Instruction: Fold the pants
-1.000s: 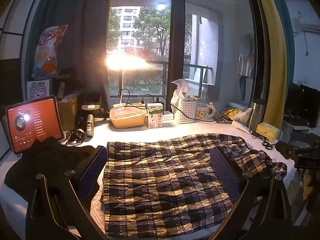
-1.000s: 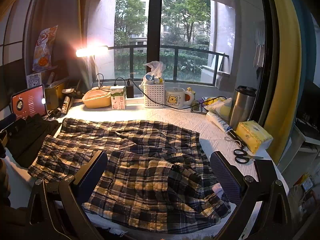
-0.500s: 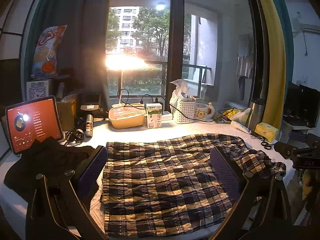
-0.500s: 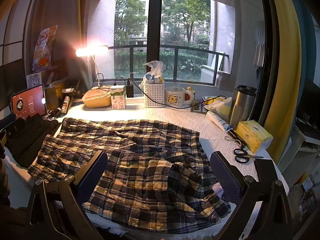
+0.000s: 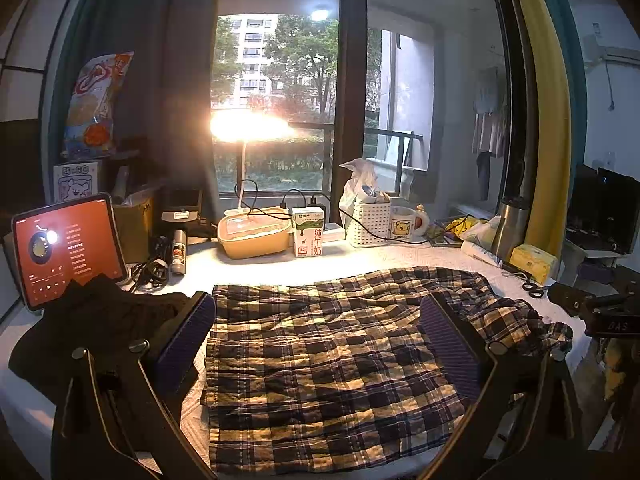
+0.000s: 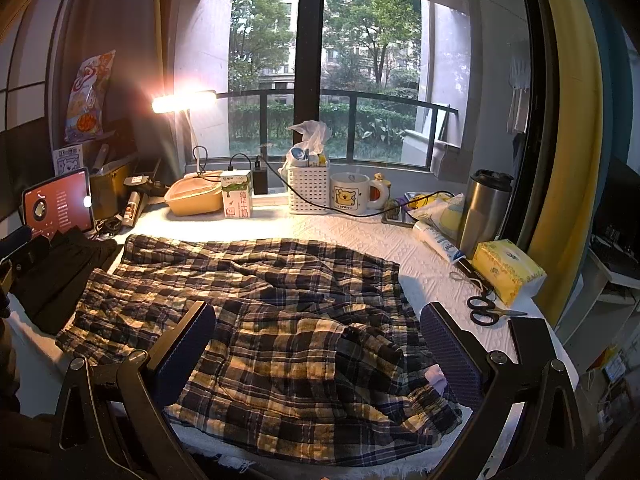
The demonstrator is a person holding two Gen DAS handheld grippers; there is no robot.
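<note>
While both grippers gape, one plaid pants lies spread.

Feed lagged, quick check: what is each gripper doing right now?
Left gripper: open, holding nothing, above the plaid pants.
Right gripper: open, holding nothing.

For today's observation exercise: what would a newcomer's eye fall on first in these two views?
The plaid pants spread across the white table fill the foreground. Behind them a glaring desk lamp burns before the window, and a red-lit tablet stands at the far left beside a dark garment.
</note>
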